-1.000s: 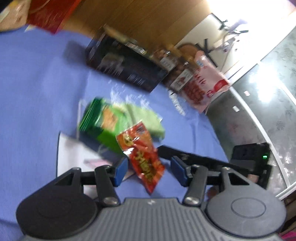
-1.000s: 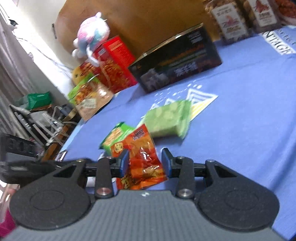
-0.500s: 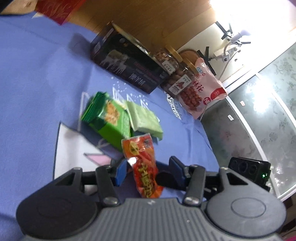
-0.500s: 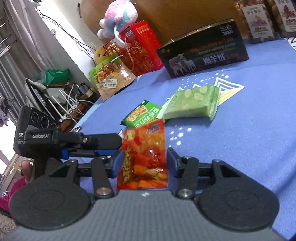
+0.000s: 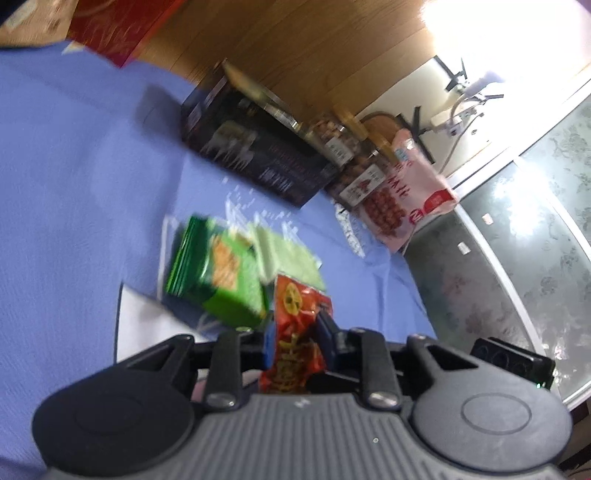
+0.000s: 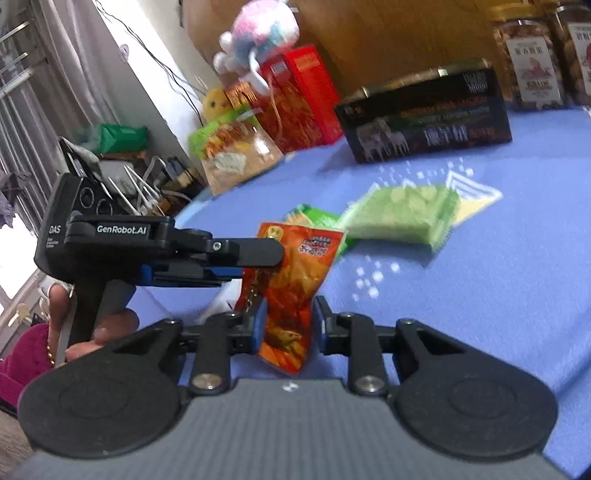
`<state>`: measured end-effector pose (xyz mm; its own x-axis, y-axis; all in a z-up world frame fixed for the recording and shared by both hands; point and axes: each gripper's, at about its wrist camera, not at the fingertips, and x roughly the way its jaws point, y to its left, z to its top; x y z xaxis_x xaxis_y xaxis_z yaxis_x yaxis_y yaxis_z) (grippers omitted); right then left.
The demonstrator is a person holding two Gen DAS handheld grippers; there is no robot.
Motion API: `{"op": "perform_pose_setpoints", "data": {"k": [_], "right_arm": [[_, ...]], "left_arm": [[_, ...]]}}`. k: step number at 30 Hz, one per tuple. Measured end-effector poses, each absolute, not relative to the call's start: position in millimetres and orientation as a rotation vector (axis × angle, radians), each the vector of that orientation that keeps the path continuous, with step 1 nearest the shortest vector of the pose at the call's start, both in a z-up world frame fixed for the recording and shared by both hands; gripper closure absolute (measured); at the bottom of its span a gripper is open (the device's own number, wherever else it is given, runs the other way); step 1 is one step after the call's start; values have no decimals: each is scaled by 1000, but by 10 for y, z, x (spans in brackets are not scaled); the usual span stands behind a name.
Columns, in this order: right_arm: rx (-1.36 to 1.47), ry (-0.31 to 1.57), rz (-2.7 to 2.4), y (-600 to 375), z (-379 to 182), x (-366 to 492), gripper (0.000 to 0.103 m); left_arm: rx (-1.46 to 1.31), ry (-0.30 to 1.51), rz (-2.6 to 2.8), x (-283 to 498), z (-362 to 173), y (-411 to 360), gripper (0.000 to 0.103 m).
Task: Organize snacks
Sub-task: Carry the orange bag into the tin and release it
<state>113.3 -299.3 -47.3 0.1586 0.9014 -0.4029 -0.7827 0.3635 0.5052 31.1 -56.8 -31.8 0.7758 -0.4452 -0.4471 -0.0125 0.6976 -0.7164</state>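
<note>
A red-orange snack packet hangs above the blue tablecloth, held from two sides. My right gripper is shut on its lower part. My left gripper is shut on the same packet, and in the right wrist view it reaches in from the left at the packet's top. A dark green snack pack and a pale green pack lie side by side on the cloth beyond; the right wrist view shows them too, pale green, dark green.
A black box stands at the back, with nut jars beside it. A red box, a plush toy and a snack bag are at the back left. A pink bag leans at the table's right edge.
My left gripper has closed on the red-orange packet, which the right gripper kept holding. The packet has risen above the cloth, upright between the two grippers.
</note>
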Motion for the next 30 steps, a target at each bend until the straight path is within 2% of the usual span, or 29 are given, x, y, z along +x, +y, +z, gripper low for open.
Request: {"op": "perform_pose_setpoints", "data": {"k": [10,18,24,30], "right_arm": [[218,555,1136,-2804,-14,1634,73],[270,530,1070,-2515,134,2434,73],[267,550,1017,-2282,50,2961,71],[268,532,929,-2263,-47,3208,70]], "left_arm": [[-649,548,-262,983,296,-444,80],[-630,502,-225,1861,512,-201,78],[-626,503,-176,2408,467,-48,77],[-654,559,-132,2790,231,-15,70]]}}
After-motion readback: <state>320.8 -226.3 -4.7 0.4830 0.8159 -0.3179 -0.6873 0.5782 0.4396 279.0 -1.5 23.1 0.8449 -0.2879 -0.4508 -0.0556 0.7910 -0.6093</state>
